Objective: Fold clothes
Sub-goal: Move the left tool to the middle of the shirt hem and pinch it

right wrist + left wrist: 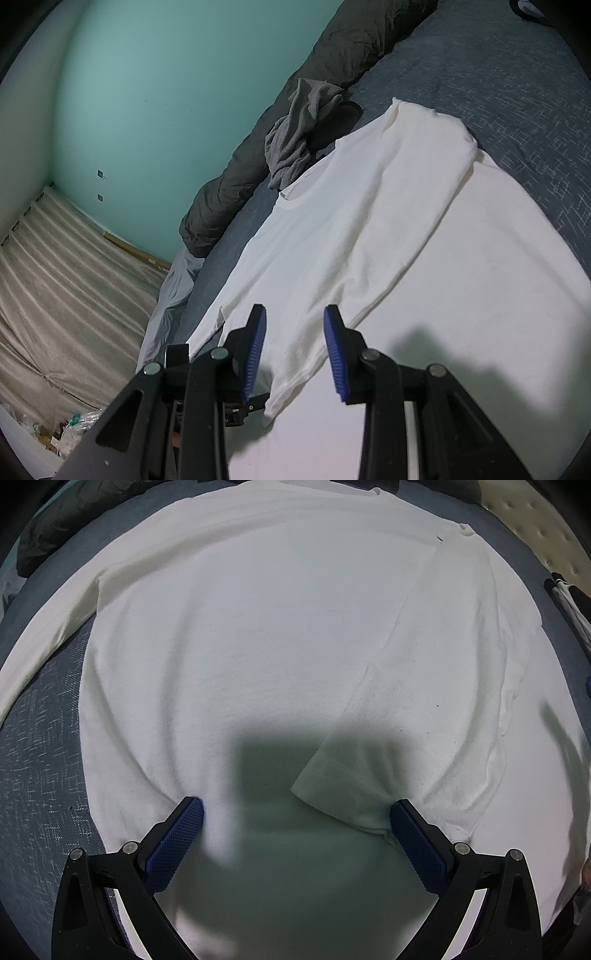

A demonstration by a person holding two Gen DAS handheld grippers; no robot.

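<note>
Shirt [280,646], white, lies spread flat on the bed [40,746] in the left wrist view, filling most of the frame. Left tongs [295,812] point steeply down at it, jaws wide apart, both blue pads resting on or just above the cloth with nothing pinched between them; their shadow falls on the fabric. One sleeve [369,760] is folded in over the body, its cuff lying just beside the right-hand pad. The other sleeve stretches away to the left onto bare blue bedcover. Bare cover shows along the left edge; a quilted mattress edge [535,528] lies at top right.

From the right wrist view, right tongs [294,314] tilt gently downward, jaws partly open and empty, hovering over the folded sleeve [332,288]. The shirt [424,229] runs away toward its neckline. A grey garment [299,136] and a dark duvet [266,147] lie beyond the collar along the green wall [155,92]. Open bedcover [517,92] lies to the right.
</note>
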